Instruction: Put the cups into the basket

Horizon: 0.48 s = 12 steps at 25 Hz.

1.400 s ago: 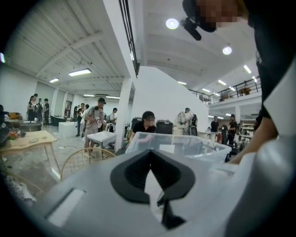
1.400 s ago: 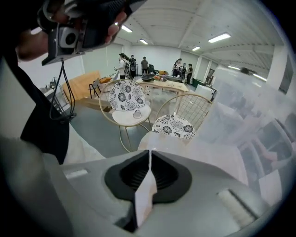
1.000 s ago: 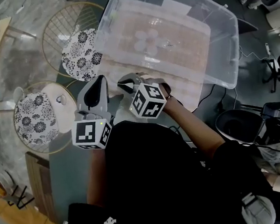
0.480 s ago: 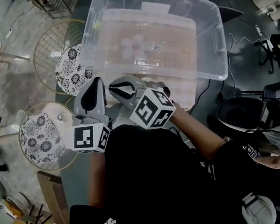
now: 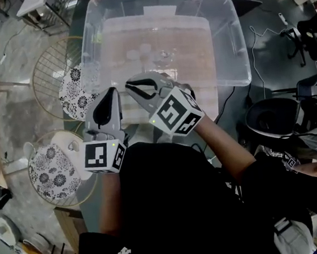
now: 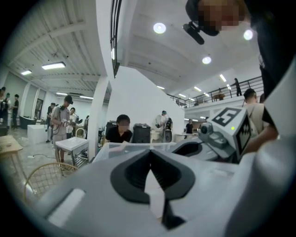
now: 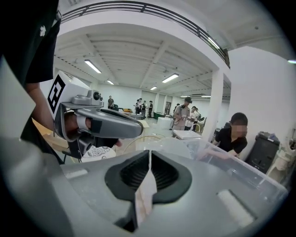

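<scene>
A large clear plastic bin [image 5: 225, 42] stands on the table ahead of me, and a few clear cups [image 5: 139, 53] rest faintly visible on its floor. My left gripper [image 5: 111, 96] is shut and empty, just short of the bin's near wall. My right gripper [image 5: 137, 86] hovers beside it at the near rim, also shut and holding nothing. In the left gripper view the jaws [image 6: 150, 159] meet, with the right gripper [image 6: 217, 134] at the right. The right gripper view shows its jaws [image 7: 149, 157] closed, the left gripper [image 7: 101, 122] on the left and the bin's rim [image 7: 231, 166].
Two round wire chairs with floral cushions [image 5: 74, 87] [image 5: 52, 170] stand left of the table. A black round bin [image 5: 271, 119] and cables lie on the floor at the right. Several people stand in the hall behind, seen in both gripper views.
The head view has swung, so the bin now sits higher and more centred. Both grippers stay shut and close together at the bin's near side; the right one has edged slightly forward.
</scene>
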### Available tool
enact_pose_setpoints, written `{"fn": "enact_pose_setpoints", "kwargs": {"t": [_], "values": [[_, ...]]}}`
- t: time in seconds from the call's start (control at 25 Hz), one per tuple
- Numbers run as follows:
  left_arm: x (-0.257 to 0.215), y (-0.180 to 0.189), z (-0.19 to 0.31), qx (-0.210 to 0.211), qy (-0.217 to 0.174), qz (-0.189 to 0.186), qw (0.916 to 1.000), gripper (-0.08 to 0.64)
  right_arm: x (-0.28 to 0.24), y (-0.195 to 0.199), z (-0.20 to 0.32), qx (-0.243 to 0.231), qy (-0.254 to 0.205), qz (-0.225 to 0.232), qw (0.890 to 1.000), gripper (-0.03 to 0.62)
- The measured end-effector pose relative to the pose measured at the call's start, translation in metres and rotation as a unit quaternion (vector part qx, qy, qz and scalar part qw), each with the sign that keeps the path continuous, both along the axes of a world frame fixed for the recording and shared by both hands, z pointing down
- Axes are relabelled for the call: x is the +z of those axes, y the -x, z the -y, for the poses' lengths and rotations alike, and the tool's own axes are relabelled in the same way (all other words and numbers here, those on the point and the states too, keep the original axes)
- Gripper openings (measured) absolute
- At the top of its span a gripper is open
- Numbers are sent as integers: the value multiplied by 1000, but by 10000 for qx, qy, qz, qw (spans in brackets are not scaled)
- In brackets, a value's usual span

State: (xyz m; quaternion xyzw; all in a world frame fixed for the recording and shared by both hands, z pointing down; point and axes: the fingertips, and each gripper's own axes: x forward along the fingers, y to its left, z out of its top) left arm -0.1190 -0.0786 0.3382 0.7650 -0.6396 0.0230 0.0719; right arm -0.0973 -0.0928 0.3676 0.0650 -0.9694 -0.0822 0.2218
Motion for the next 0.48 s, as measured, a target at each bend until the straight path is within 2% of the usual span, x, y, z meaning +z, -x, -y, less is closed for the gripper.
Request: {"fn": "enact_pose_setpoints", "kwargs": {"t": [0.28, 0.48], "values": [[-2, -6, 28, 404, 38, 39, 9992, 6, 1, -4, 42, 432, 152, 74, 9989, 17], [5, 7, 46, 388, 67, -18, 9992, 6, 9, 7, 69, 550, 313, 26, 9980, 15]]}}
